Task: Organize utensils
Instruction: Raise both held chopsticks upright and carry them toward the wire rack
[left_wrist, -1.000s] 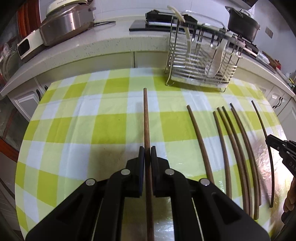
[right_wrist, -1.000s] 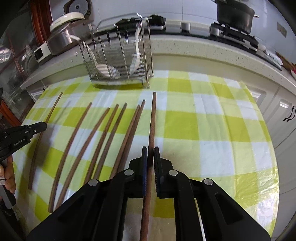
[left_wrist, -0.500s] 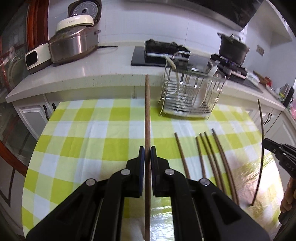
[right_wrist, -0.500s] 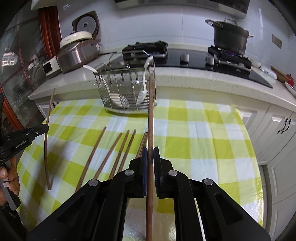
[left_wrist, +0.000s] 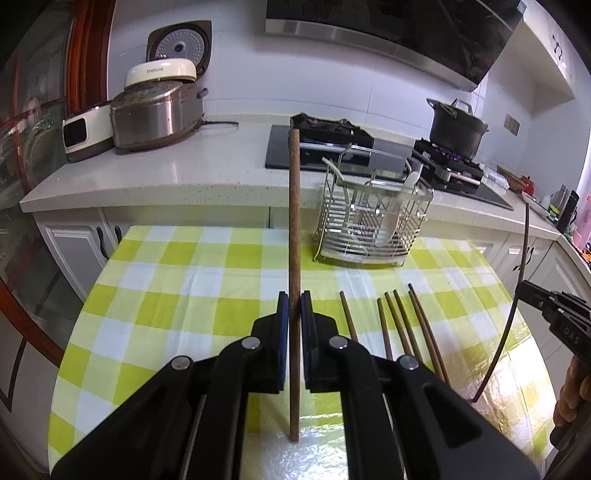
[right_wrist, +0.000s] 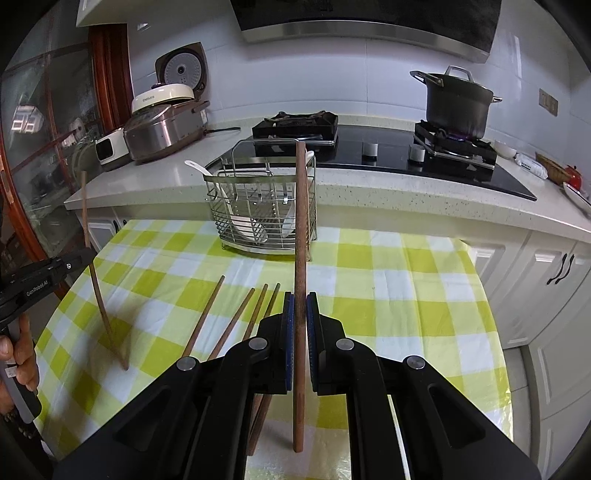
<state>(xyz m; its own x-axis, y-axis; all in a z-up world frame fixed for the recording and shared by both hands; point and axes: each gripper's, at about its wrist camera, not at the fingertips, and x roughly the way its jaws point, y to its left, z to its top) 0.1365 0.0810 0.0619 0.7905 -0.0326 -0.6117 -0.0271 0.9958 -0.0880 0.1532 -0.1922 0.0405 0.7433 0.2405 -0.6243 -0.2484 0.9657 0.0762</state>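
- The left hand-held gripper (left_wrist: 294, 308) is closed on one wooden chopstick (left_wrist: 294, 236). The stick passes between the pads and stands almost upright, its lower end above the checked tabletop (left_wrist: 166, 288).
- Loose chopsticks (left_wrist: 400, 325) lie flat on the tabletop between the two grippers, in front of the wire utensil rack (left_wrist: 373, 221).
- The right hand-held gripper (right_wrist: 300, 314) is also closed on a second chopstick (right_wrist: 301, 229), held steeply, its top in front of the rack.

Both hand-held grippers (left_wrist: 294, 306) (right_wrist: 300, 306) clamped tight
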